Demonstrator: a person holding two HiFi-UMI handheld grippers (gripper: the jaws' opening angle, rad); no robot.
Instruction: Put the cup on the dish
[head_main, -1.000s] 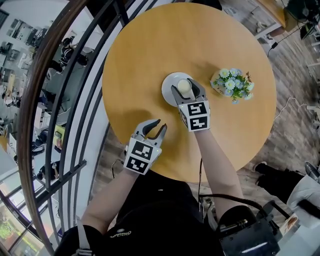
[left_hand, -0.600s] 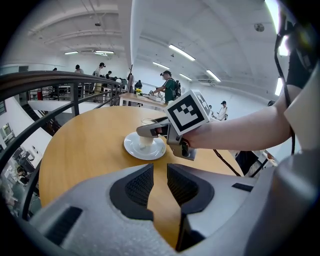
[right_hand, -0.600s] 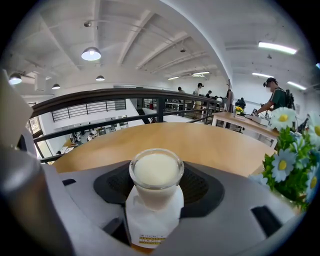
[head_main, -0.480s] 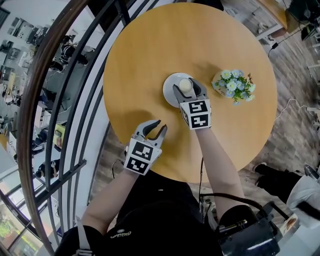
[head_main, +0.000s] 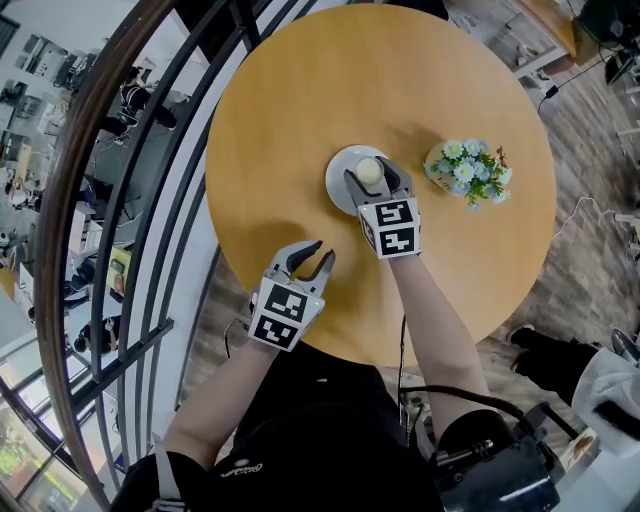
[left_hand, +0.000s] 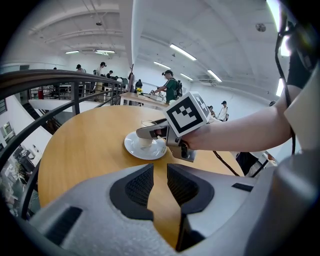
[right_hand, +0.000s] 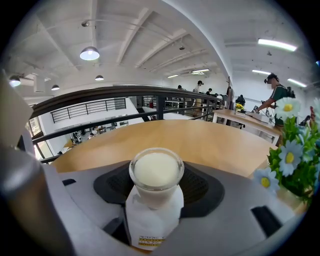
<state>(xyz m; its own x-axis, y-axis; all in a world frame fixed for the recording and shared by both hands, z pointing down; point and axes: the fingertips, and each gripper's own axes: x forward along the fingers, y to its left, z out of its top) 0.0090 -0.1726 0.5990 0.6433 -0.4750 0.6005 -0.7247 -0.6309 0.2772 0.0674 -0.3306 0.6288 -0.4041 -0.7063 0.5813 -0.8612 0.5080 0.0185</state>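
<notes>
A small glass cup (head_main: 369, 171) of creamy liquid with a white label stands over the white dish (head_main: 338, 185) near the middle of the round wooden table (head_main: 300, 100). My right gripper (head_main: 371, 175) is shut on the cup, its dark pads pressing both sides of the cup (right_hand: 156, 172). In the left gripper view the cup (left_hand: 145, 138) appears to rest on the dish (left_hand: 145, 150), held by the right gripper (left_hand: 150, 131). My left gripper (head_main: 322, 250) hovers over the table's near left edge, open with nothing between its fingers.
A small pot of blue and white flowers (head_main: 466, 170) stands just right of the dish, close to the right gripper. A curved dark railing (head_main: 130, 200) runs along the table's left side. Bare tabletop lies beyond and left of the dish.
</notes>
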